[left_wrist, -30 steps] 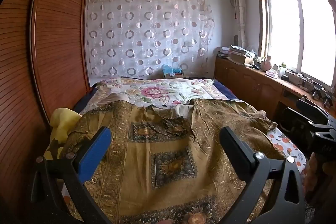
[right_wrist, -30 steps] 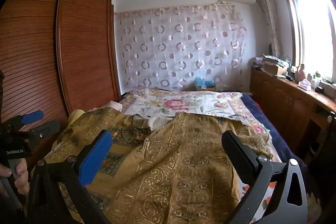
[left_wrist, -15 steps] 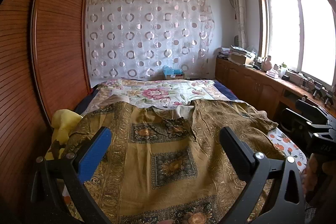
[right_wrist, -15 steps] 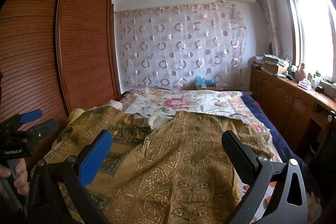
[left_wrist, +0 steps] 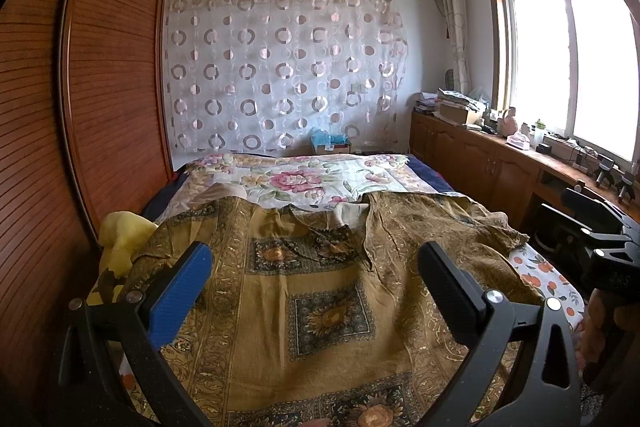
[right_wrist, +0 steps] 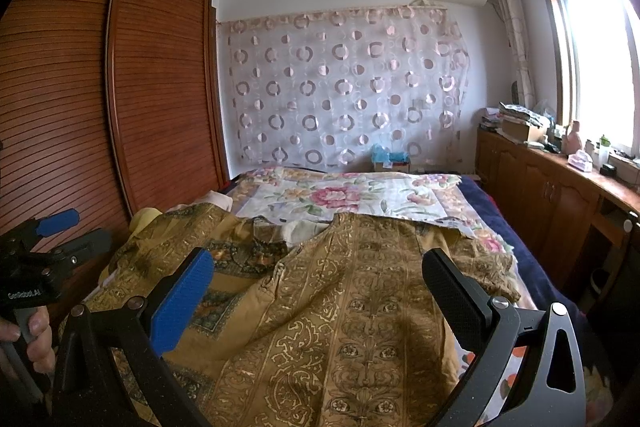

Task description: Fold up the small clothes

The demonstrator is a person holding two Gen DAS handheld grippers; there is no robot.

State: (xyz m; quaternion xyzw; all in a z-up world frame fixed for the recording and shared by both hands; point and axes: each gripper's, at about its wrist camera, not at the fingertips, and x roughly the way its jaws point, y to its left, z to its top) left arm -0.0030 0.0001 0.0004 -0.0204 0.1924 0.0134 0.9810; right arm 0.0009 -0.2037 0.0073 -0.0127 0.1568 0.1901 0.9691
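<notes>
A: Garment, ochre print with sunflower panels: is lying spread over the bed, collar toward the far end, its right front panel already lying folded across the middle.

B: Left gripper?

A: Is hovering above the lower body of the garment, jaws wide, holding nothing. Compared with a second ago it is sitting nearly where it was; the view is barely drifting.

B: Right gripper?

A: Is also hanging wide and empty, over the folded panel. Nothing on the cloth is shifting between frames.

B: Meaning?

A: Likely a pause between folds; the left sleeve beside the yellow cloth is looking like the next part awaiting a grasp.
</notes>
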